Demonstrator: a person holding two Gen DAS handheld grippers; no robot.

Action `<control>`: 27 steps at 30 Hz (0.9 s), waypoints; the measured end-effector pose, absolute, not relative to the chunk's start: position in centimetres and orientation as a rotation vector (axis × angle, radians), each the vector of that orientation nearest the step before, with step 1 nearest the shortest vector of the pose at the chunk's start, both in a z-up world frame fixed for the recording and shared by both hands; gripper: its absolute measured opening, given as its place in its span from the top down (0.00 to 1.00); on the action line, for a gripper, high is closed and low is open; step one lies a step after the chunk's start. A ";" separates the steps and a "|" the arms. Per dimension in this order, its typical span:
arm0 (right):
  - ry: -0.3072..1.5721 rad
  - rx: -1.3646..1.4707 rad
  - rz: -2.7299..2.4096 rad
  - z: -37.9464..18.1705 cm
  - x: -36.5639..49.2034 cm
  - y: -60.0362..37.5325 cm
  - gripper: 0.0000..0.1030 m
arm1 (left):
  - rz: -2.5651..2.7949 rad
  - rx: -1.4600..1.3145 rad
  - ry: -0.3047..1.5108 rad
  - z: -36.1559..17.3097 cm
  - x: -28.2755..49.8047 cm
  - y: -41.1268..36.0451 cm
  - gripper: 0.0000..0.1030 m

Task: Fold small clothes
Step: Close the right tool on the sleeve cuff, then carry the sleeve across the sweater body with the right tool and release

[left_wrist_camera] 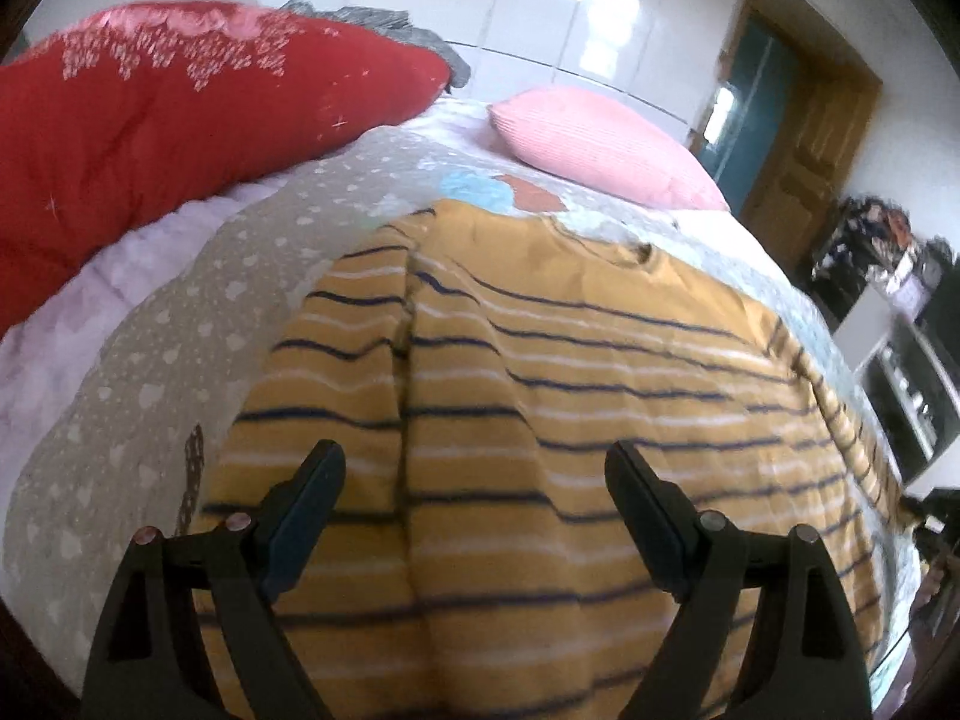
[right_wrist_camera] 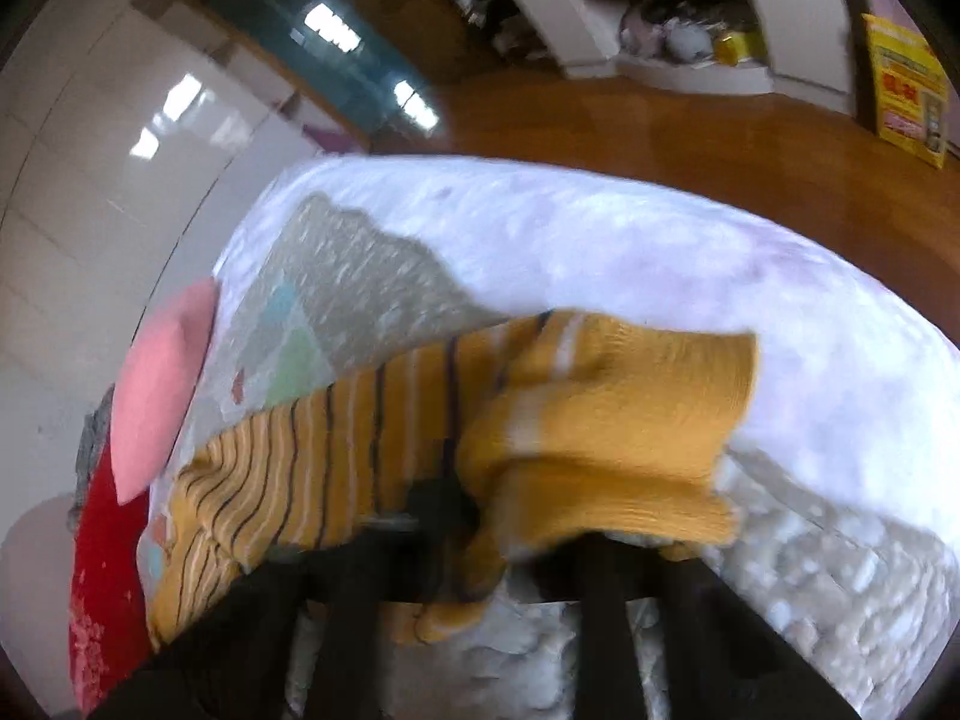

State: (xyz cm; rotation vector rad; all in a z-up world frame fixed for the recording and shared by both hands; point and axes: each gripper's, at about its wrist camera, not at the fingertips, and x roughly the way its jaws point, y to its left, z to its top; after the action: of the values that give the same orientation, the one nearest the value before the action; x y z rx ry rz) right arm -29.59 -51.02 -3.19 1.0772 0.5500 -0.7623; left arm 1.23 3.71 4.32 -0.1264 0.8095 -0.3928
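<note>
A mustard-yellow top with dark and white stripes (left_wrist_camera: 540, 360) lies spread flat on the bed, neckline at the far end. My left gripper (left_wrist_camera: 474, 450) hovers over its lower body, open, with nothing between its fingers. In the right wrist view a plain yellow sleeve end of the same top (right_wrist_camera: 600, 408) is bunched and lifted, draped over my right gripper (right_wrist_camera: 510, 528). That gripper is shut on this fabric, and the cloth hides its fingertips. The striped body trails away to the left across the bed.
The bed has a grey and lilac patterned cover (left_wrist_camera: 150, 360). A red quilt (left_wrist_camera: 180, 120) is piled at the far left and a pink pillow (left_wrist_camera: 600, 144) lies at the head. Beyond the bed edge are a wooden floor (right_wrist_camera: 660, 138), cluttered shelves (right_wrist_camera: 660, 12) and a door (left_wrist_camera: 810, 138).
</note>
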 end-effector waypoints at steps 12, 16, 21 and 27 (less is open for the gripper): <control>0.667 0.466 -0.329 10.0 -6.0 -34.4 0.89 | -0.263 -0.466 0.754 4.7 6.6 15.9 0.15; 0.735 0.390 -0.149 8.3 3.0 -25.7 0.90 | -0.251 -0.522 0.807 2.7 7.4 18.0 0.15; 0.840 0.249 0.035 4.8 11.2 -15.2 0.89 | -0.249 -0.591 0.808 2.1 7.9 19.7 0.15; 0.919 0.102 0.128 1.8 14.3 -8.5 0.79 | -0.243 -0.607 0.816 1.6 8.0 20.1 0.15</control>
State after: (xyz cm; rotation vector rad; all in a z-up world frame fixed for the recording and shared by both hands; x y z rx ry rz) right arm 14.26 -8.52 1.76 0.1023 0.9192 0.1279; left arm 8.05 20.10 1.59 -0.6068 0.8160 -0.2426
